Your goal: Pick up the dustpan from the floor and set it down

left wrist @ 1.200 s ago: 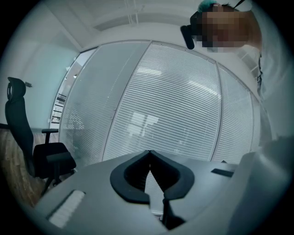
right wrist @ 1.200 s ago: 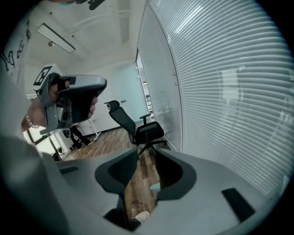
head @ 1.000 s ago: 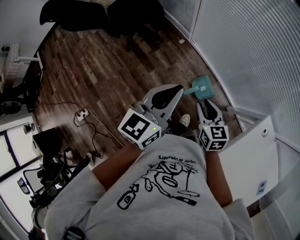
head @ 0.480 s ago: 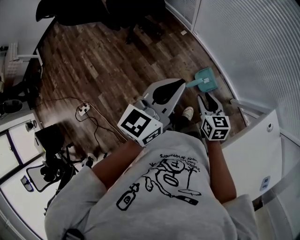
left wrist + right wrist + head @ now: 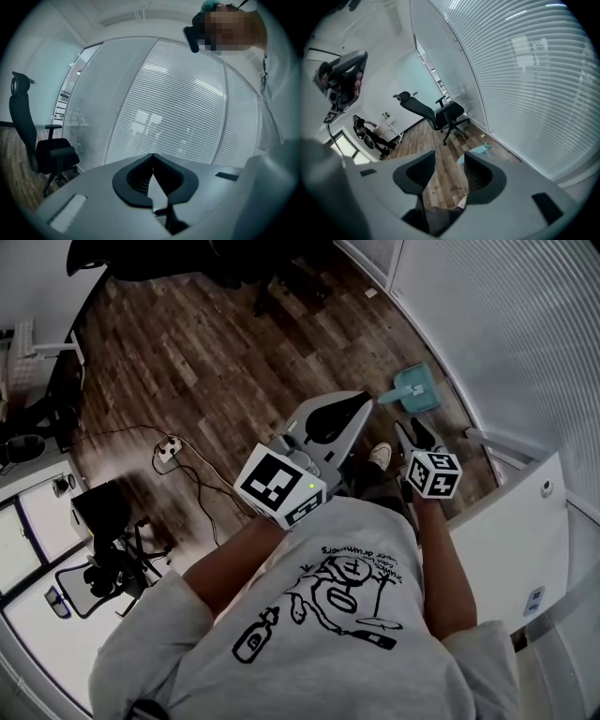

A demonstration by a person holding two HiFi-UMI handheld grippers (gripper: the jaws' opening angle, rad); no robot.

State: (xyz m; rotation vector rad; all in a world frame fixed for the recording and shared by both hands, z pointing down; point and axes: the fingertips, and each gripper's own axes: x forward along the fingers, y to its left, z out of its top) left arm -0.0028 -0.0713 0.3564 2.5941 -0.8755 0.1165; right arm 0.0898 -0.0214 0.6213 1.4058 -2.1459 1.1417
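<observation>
The teal dustpan (image 5: 412,390) lies on the wood floor beside the blind-covered glass wall. In the right gripper view the dustpan (image 5: 476,150) shows just beyond the jaws, partly hidden by the right-hand jaw. My right gripper (image 5: 418,433) points down at the floor a short way on the near side of the dustpan. Its jaws are opening and hold nothing (image 5: 449,157). My left gripper (image 5: 349,412) hangs higher, to the left of the dustpan. Its jaws (image 5: 152,156) meet at the tips with nothing between them, and it looks at the blinds.
A black office chair (image 5: 272,268) stands at the far end of the floor. A power strip with a cable (image 5: 167,448) lies to the left. A white panel (image 5: 506,531) stands at the right by the glass wall (image 5: 506,324). My shoe (image 5: 380,456) is near the right gripper.
My right gripper has sunk toward the floor and come nearer the dustpan, and its jaws have spread apart. The left gripper has hardly moved.
</observation>
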